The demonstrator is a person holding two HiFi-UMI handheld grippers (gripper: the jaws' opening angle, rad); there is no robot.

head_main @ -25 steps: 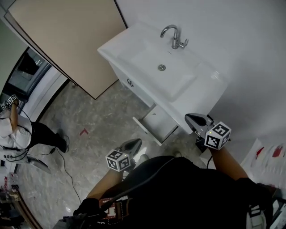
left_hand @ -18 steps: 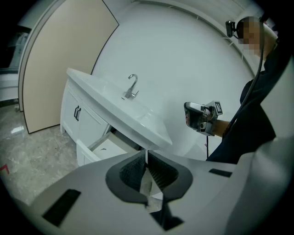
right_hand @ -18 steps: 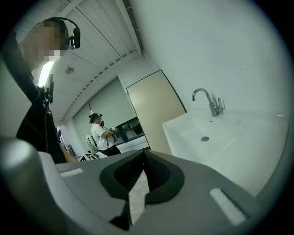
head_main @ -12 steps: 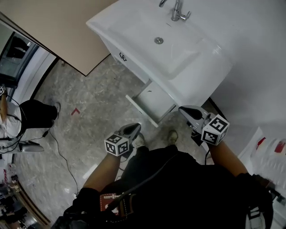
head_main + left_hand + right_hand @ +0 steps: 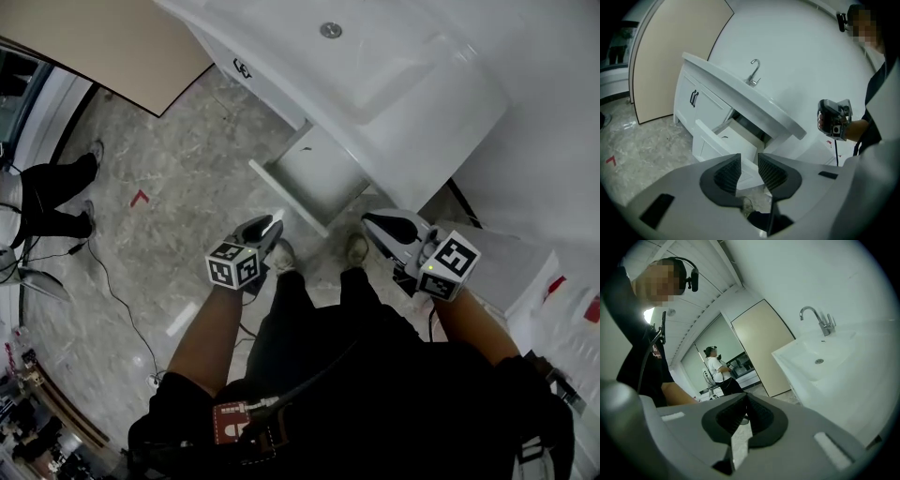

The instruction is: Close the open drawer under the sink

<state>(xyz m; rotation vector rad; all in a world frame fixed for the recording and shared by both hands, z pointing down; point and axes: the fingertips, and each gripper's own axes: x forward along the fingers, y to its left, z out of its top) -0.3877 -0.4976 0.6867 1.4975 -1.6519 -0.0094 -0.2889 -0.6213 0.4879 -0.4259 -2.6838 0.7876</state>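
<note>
Left gripper (image 5: 269, 227): in your left hand, low of centre in the head view, pointing to 1 o'clock at the drawer. Its tongs (image 5: 749, 161) stand spread and have just been opening; nothing sits between them, and the drawer front shows through the gap, farther off.
Right gripper (image 5: 370, 223): in your right hand, at 3 o'clock of the left gripper and apart from it, pointing to 10 o'clock. Its tongs (image 5: 746, 398) are pressed together at the tips, with nothing pinched.
Drawer (image 5: 284, 195): white, pulled out of the vanity below the sink, at 12 o'clock of the left gripper, near but not touching. In the left gripper view (image 5: 717, 140) its front panel stands clear of the cabinet face.
Sink (image 5: 441, 84): white basin at 12 o'clock in the head view, overhanging the drawer.
Drain (image 5: 330, 30): metal, in the basin floor.
Faucet (image 5: 753, 72): chrome, at the rear of the basin.
Cabinet handle (image 5: 242, 67): dark, on the vanity door at 11 o'clock of the drawer.
Door (image 5: 103, 37): beige panel, at 10 o'clock.
Floor (image 5: 159, 253): grey marbled tile, with a red mark (image 5: 141, 198) at 9 o'clock of the drawer.
Shoes (image 5: 281, 255): yours, below the drawer, between the two grippers.
Bystander (image 5: 717, 369): white top, dark trousers, far off by the doorway.
</note>
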